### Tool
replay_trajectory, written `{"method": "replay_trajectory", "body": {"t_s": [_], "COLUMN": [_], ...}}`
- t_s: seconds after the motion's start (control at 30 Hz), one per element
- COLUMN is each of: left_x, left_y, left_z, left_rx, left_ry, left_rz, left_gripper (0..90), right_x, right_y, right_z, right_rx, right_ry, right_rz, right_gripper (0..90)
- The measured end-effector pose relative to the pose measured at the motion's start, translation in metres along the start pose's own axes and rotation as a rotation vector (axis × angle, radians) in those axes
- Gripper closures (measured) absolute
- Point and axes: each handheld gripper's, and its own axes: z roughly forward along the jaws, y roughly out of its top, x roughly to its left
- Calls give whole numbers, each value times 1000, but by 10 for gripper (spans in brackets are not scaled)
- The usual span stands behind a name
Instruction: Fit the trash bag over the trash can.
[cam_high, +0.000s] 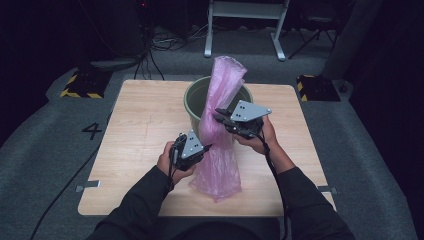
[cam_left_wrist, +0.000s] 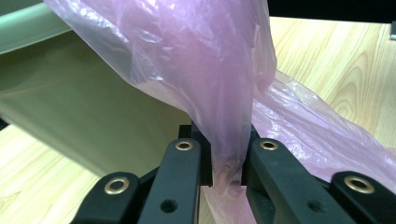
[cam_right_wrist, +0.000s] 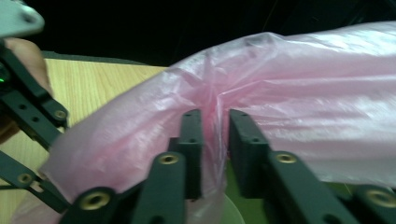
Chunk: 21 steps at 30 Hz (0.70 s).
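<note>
1. The pink plastic bag (cam_high: 220, 125) hangs stretched from the green bin (cam_high: 196, 102) at 12 o'clock on the desk (cam_high: 140, 150) down to the near edge at 6 o'clock; its lower end rests on the wood.
2. The left claw (cam_high: 206, 147) pinches the bag's lower part, jaws pressed onto the film.
3. The right claw (cam_high: 218, 116), higher toward 1 o'clock, stands slightly parted with a fold of film between its jaws; no earlier sight to compare.
</note>
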Motion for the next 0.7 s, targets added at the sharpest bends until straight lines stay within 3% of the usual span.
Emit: {"method": "replay_trajectory", "body": {"t_s": [0.07,0.17,0.27,0.37,0.5,0.7], "left_x": [2,5,6,7,8,7], "left_y": [-1,-3,-3,-3,-3,-3], "left_z": [-4,-10,-13,-14,-15,-16], "left_rx": [2,7,14,13,31,58], "left_ry": [-3,-24,-41,-47,-67,-94], "left_rz": [1,5,14,10,22,36], "left_gripper": [855,855,855,855,859,859], "right_x": [-2,-5,-8,-13,-21,-38], "right_y": [-1,-2,-2,0,5,8], "right_z": [0,-2,-5,-10,-22,-40], "right_rx": [2,8,-3,-27,-62,-118], "right_ry": [2,3,2,1,-1,-58], "right_rz": [17,56,82,100,115,170], "right_gripper": [684,533,477,479,552,581]}}
